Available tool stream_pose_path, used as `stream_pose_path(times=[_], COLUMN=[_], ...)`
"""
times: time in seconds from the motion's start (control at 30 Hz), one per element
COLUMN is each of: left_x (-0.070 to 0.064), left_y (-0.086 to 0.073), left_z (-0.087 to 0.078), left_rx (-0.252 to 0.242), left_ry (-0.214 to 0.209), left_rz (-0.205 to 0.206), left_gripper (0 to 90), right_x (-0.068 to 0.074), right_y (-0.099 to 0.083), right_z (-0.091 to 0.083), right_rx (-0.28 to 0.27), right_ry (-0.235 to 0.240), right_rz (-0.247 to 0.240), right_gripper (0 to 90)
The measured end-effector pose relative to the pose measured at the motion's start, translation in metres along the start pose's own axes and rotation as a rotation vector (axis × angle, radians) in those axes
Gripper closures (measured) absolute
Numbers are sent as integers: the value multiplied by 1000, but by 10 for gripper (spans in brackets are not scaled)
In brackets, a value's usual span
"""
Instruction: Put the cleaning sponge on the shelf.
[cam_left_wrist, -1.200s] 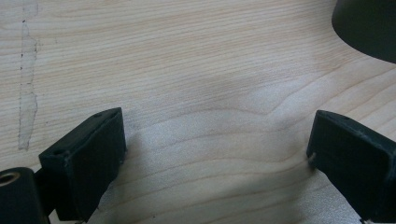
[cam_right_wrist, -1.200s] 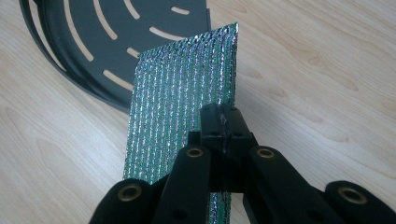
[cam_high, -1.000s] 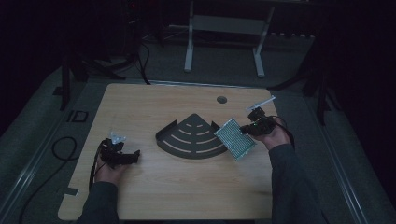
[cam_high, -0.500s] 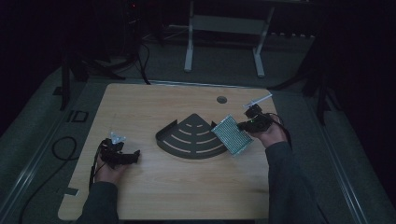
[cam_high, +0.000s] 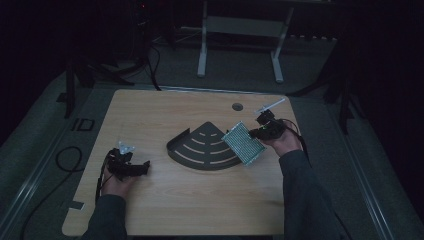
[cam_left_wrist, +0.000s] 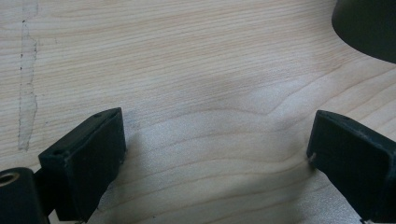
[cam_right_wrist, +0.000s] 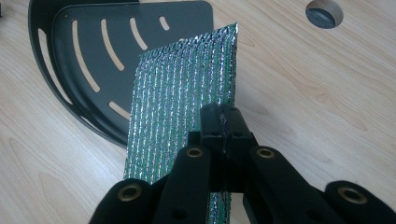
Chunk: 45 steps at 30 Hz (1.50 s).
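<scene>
A dark fan-shaped tray (cam_high: 202, 150) with curved slots lies at the middle of the wooden table (cam_high: 165, 110). My right gripper (cam_high: 256, 133) is shut on a green, silver-striped scouring pad (cam_high: 243, 142), held lifted and tilted by the tray's right edge. In the right gripper view the pad (cam_right_wrist: 182, 107) rises from the closed jaws of the right gripper (cam_right_wrist: 223, 122), with the tray (cam_right_wrist: 70, 51) behind it at upper left. My left gripper (cam_high: 142, 167) rests on the table left of the tray. The left gripper (cam_left_wrist: 215, 154) is open over bare wood, and a tray corner (cam_left_wrist: 369, 28) shows at upper right.
A round cable hole (cam_high: 237, 106) sits near the table's far edge, and this hole (cam_right_wrist: 323, 11) also shows in the right gripper view. A metal stand (cam_high: 240, 45) is on the floor beyond the table. Cables (cam_high: 65, 160) trail at the left.
My right gripper has carried the pad slightly left toward the tray and tilted it more upright. The left gripper has stayed put.
</scene>
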<state>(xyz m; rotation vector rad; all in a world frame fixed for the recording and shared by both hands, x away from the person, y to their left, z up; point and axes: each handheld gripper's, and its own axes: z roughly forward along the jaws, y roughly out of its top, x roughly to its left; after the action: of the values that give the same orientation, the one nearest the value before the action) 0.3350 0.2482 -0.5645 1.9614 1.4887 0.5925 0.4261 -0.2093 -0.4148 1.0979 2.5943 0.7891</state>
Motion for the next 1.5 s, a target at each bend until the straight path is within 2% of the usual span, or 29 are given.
stream_pose_path(times=[1.03,1.5], left_x=[0,0], left_y=[0,0], left_z=[0,0], left_rx=[1,1], left_ry=[-1,-2], left_rz=[0,0], left_gripper=[46,46], right_x=[1,2], right_y=[30,33], right_z=[28,45], right_rx=[-17,-27], right_ry=[1,6], right_rz=[6,3], right_gripper=[896,896])
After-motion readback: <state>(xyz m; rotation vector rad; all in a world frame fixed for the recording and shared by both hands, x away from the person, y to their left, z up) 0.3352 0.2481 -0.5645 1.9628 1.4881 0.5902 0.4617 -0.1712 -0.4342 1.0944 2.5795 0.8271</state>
